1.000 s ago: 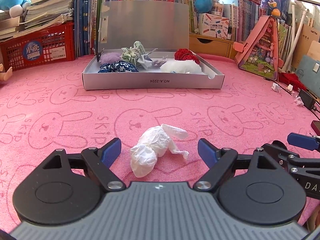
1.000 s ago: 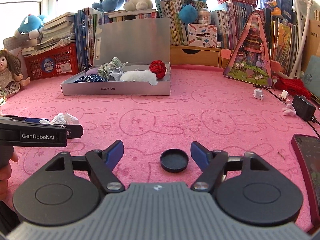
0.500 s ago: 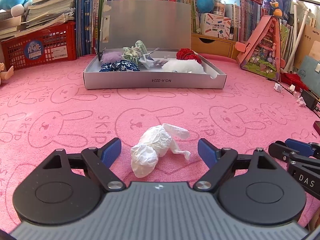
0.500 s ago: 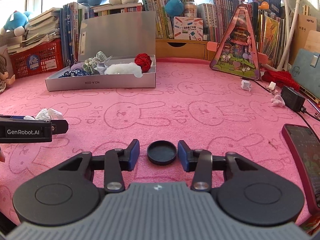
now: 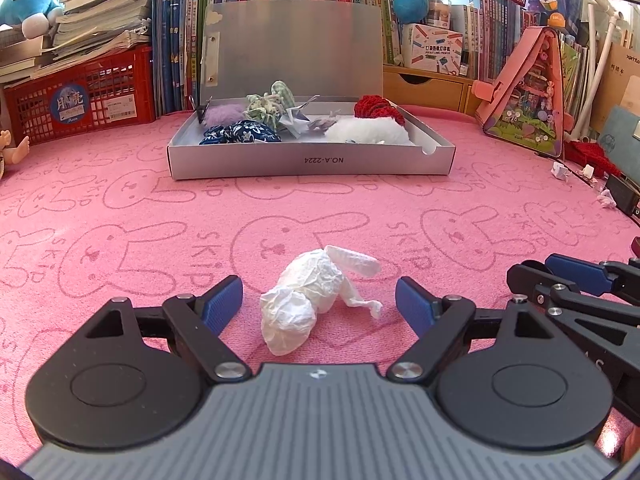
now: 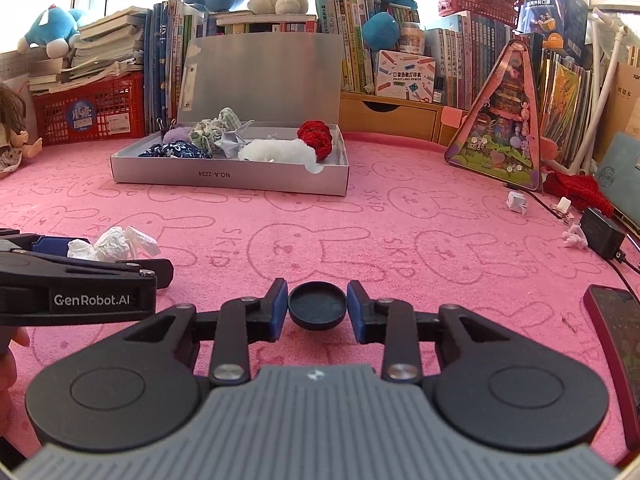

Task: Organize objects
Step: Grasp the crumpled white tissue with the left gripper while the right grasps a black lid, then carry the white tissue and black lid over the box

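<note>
A crumpled white tissue lies on the pink rabbit-print cloth between the fingers of my open left gripper; it also shows in the right wrist view. My right gripper is shut on a round black cap, one pad on each side of it, low over the cloth. An open grey box stands further back, holding fabric scrunchies, a white fluffy piece and a red knit piece. The box also shows in the right wrist view.
Books, plush toys and a red basket line the back. A pink triangular toy house stands at the right. A black power adapter, small paper bits and a phone lie at the right edge. A doll sits far left.
My right gripper has closed its fingers from wide open onto the black cap. My left gripper has stayed open around the tissue.
</note>
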